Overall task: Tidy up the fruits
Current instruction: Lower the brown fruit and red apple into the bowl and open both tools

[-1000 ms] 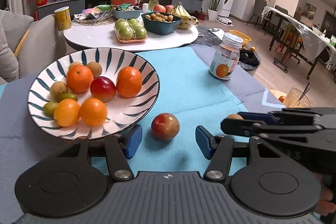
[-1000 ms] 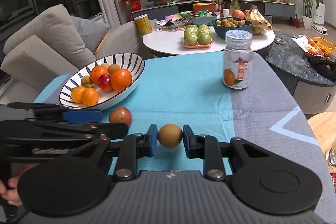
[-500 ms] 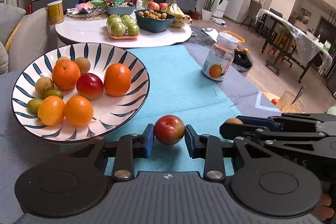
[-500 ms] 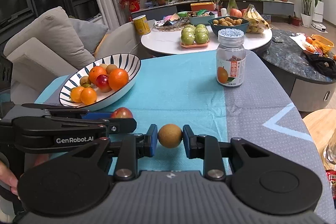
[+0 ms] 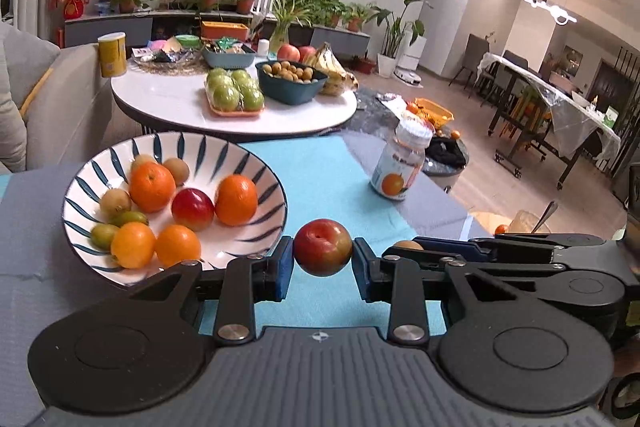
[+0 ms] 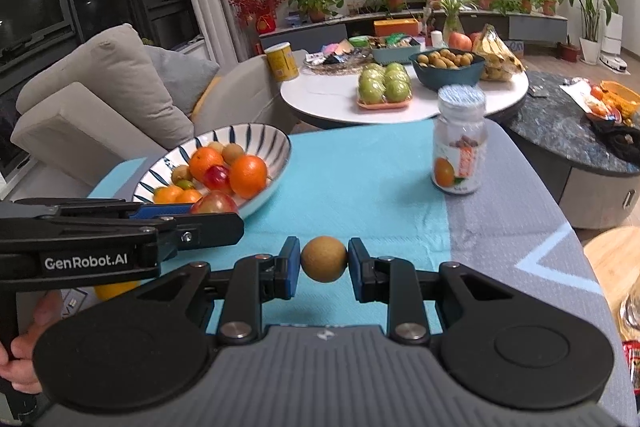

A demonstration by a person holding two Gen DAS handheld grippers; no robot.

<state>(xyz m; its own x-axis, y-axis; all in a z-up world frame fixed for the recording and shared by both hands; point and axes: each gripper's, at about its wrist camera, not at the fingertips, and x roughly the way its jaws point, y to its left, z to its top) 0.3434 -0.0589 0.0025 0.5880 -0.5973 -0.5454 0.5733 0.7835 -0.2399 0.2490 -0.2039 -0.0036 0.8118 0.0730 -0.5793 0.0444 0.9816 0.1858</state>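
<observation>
Presently both tools loaded, fruit clear of desk.
Left tool [image 5: 323, 254] pinches round red plum [image 5: 322, 246]; right tool [image 6: 324, 261] pinches brown round fruit [image 6: 323, 258] (smooth skins could slip, then roll).

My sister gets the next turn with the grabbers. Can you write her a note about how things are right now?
Left tool: shut on the red plum, lifted off the blue cloth, just right of the bowl. Its jaws closed on the plum within the last second.
Right tool: shut on a brown fruit, held over the cloth.
Bowl: striped, on the left of the cloth, already holding oranges, another red plum and small brown and green fruits.
Jar: upright on the right, not part of the job.
Done: both loose fruits are gripped.
Left: carry each one to the bowl and let go.
</observation>
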